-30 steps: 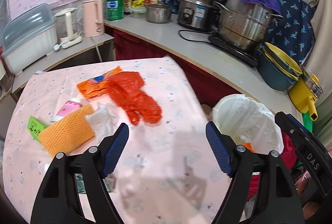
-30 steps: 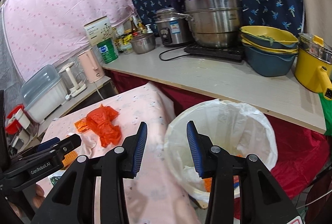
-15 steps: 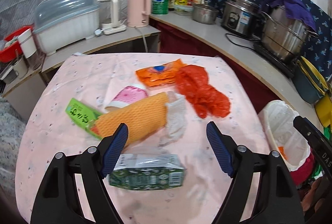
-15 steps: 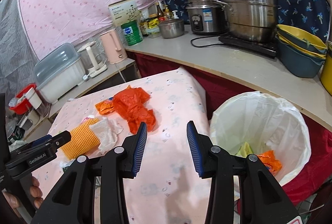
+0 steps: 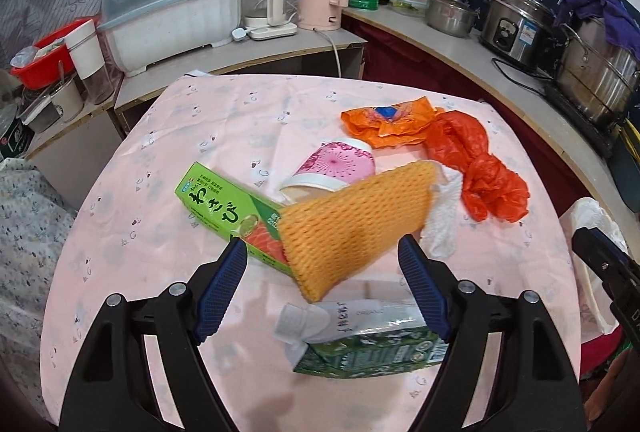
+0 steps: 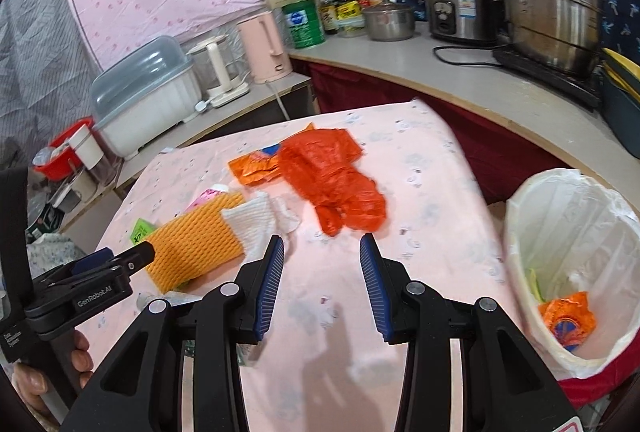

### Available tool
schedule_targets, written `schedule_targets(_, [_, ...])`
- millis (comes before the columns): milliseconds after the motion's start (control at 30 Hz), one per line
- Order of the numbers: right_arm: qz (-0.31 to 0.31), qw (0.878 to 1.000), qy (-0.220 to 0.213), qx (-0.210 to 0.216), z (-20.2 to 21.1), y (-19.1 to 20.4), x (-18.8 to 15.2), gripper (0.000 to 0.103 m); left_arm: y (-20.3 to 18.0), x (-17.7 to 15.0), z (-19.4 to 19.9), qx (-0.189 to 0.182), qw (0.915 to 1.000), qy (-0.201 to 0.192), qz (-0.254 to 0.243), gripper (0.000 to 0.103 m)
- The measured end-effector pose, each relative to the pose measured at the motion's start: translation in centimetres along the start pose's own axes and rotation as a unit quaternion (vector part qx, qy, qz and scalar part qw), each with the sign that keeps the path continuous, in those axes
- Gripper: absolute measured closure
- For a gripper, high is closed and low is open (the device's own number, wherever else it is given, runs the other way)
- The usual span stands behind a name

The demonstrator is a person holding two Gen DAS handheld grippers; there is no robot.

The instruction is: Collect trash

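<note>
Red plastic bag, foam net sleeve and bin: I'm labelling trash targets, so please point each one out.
red plastic bag (image 6: 336, 184): right wrist view, on its crumpled middle.
orange foam net sleeve (image 5: 352, 220): left wrist view, on its mesh face.
white-lined bin (image 6: 516, 208): right wrist view, on its near rim.

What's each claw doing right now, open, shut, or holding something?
Left claw: open, empty, above the orange foam net sleeve.
Right claw: open, empty.
</note>
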State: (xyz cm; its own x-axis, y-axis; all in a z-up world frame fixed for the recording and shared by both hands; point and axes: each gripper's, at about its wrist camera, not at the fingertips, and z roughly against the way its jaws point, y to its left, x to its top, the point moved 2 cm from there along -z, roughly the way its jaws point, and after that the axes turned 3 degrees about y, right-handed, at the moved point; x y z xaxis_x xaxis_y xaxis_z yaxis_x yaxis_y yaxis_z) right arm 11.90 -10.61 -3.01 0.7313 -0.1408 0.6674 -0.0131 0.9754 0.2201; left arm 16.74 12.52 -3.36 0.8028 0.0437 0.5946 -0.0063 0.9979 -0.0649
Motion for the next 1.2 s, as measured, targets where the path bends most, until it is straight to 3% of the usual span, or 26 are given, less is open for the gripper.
schedule_targets(300, [0.018,0.998,0.042,0.034,-5.8,3.7,0.7,0.064,0.8,0.8,-2.5,-0.014,0.9997,0.018,-0.006,0.032])
schedule_targets(567, [0.029,0.996,0.079,0.034,-10.6,5.1,0.6,0.064,0.3,1.1,-4.3,-0.037,0.9984,0.038,-0.016,0.064])
schedule_targets(733, [0.028,0.994,0.099,0.031,-12.6,4.8,0.0,0.064,0.0,1.1,-4.7,-0.046,0.9979,0.041,-0.020,0.079])
schedule_targets(833, [0.026,0.993,0.108,0.030,-13.4,4.5,-0.4,0.070,-0.1,1.1,-4.7,-0.049,0.9977,0.042,-0.018,0.081])
schedule_targets(967, [0.025,0.993,0.110,0.027,-13.6,4.0,-0.5,0.088,0.0,1.1,-4.5,-0.050,0.9977,0.042,-0.014,0.085])
schedule_targets(1200, [0.010,0.996,0.086,0.028,-11.3,2.9,0.0,0.094,-0.1,0.5,-3.4,-0.055,0.9976,0.040,-0.013,0.086])
